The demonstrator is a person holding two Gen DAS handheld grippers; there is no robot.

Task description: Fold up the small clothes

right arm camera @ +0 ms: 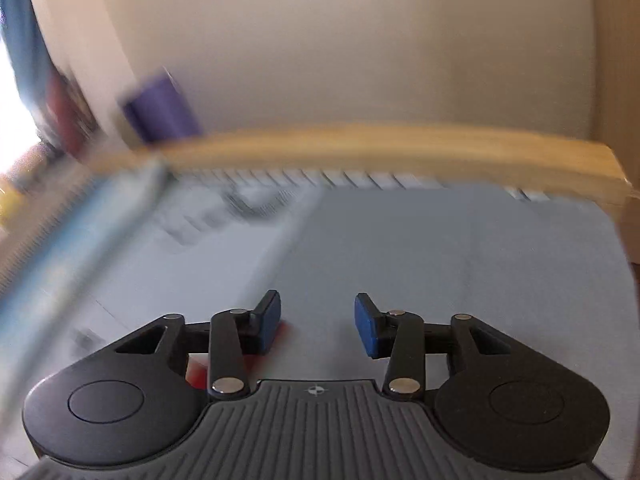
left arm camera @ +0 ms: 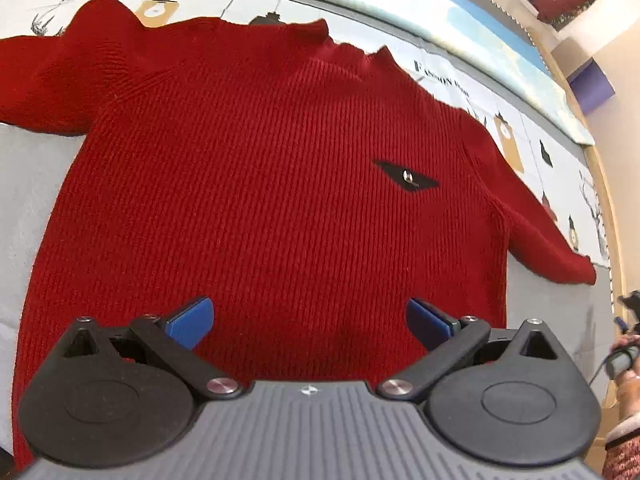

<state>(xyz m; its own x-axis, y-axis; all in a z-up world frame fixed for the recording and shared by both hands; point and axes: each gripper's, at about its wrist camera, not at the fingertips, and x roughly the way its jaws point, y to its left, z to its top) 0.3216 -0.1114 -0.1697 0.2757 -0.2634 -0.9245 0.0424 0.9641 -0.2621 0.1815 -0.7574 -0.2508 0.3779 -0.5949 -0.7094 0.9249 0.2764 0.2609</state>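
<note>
Your red rib-knit sweater [left arm camera: 256,168] lies flat, sleeves spread, on the grey sheet [left arm camera: 36,184], a black triangular patch [left arm camera: 406,176] on its chest. Your left gripper [left arm camera: 310,320] hovers over its hem, blue pads apart. Your right gripper [right arm camera: 317,326] stands parted over bare sheet, empty.

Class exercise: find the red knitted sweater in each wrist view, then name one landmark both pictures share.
Left wrist: the red sweater fills the centre, spread flat.
Right wrist: only a blurred red sliver behind the left finger, probably the sweater.
Shared landmark: the purple block beyond the wooden edge.
</note>
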